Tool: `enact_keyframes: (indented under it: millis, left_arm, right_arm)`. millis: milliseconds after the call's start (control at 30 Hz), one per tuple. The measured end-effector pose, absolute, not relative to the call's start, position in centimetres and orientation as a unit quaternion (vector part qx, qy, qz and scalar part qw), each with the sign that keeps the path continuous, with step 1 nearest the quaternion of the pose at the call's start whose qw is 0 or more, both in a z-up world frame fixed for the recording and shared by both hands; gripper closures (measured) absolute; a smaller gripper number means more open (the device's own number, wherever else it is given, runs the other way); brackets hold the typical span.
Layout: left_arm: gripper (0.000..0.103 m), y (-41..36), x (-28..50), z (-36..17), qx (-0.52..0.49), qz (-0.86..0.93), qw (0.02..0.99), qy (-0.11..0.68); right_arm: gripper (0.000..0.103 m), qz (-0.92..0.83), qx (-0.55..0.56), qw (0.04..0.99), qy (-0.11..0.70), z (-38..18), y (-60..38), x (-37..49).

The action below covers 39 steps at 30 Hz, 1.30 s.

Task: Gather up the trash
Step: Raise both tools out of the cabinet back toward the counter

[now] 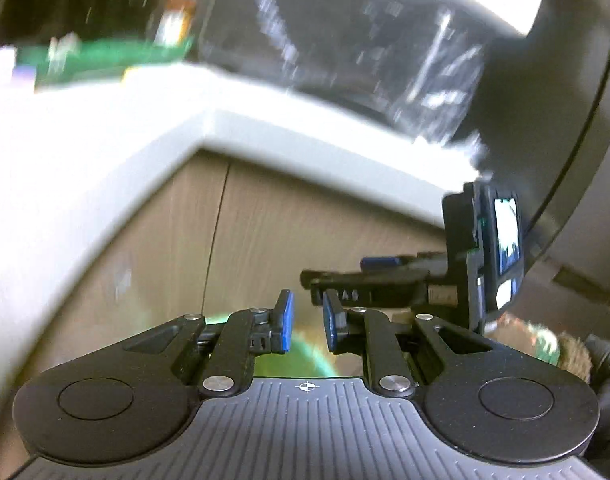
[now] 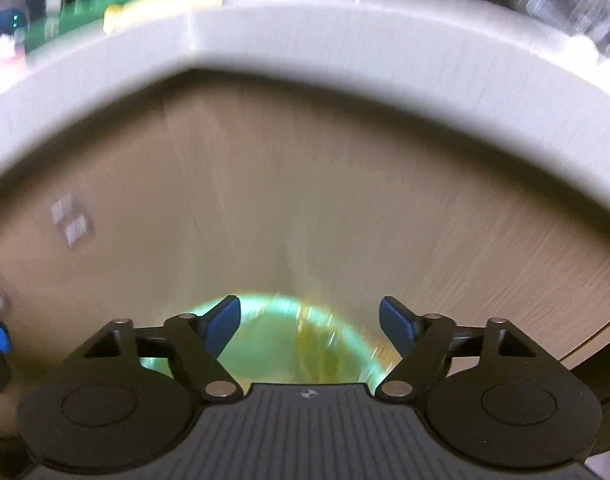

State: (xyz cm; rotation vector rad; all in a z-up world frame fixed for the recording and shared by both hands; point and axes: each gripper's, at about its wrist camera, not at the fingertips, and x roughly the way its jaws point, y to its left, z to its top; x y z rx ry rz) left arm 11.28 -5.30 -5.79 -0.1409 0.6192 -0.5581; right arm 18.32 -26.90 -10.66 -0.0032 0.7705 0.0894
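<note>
the white surface (image 2: 345, 28) is filling the top of both blurred views, its rounded corner sitting over a pale wood-grain cabinet front (image 2: 305, 200). on top, a crinkled clear plastic bag (image 1: 365, 40) is lying at the right, and a green flat thing (image 1: 105, 54), too smeared to name, is resting farther along. below both tongs a green round bin (image 2: 273, 340) is showing, something yellowish inside it, probably trash already dropped.

judging by this, one piece looks delivered and the step in hand is going back to the surface for the next piece, likely the plastic bag.

the right tongs (image 2: 309, 322) are standing wide apart over the bin with nothing between them. the left tongs (image 1: 307, 322) are gaping only narrowly, and nothing is showing in the gap. the right tongs are also appearing side-on in the left view.

the next move is calling for clearing the surface's edge, then closing on a fold of the slippery bag.
</note>
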Motion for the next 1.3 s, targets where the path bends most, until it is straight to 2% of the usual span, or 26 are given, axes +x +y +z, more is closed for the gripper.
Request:
enact_keyframes:
  millis: [267, 567, 700, 933, 1300]
  left_arm:
    - [0.084, -5.2, 11.5, 3.8, -0.042, -0.273, 0.934, 0.227]
    - [0.084, -5.7, 11.7, 13.9, 0.026, -0.254, 0.949, 0.186]
    - [0.084, -5.9, 12.0, 17.3, 0.016, -0.260, 0.950, 0.169]
    - [0.084, -10.3, 10.7, 21.7, 0.056, -0.292, 0.943, 0.146]
    - [0.084, -12.6, 6.9, 25.7, -0.005, -0.392, 0.909, 0.140]
  right_arm:
    - [0.024, 0.064, 0.034, 0.967, 0.243, 1.6, -28.0, 17.6]
    - [0.024, 0.070, 0.059, 0.987, 0.136, 11.2, -27.4, 16.1]
    - [0.024, 0.037, 0.079, 0.988, 0.124, 13.0, -29.0, 16.4]
    - [0.024, -0.014, 0.081, 0.991, 0.109, 14.3, -31.8, 15.6]
    - [0.024, -0.057, 0.050, 0.994, 0.084, 17.3, -33.1, 13.8]
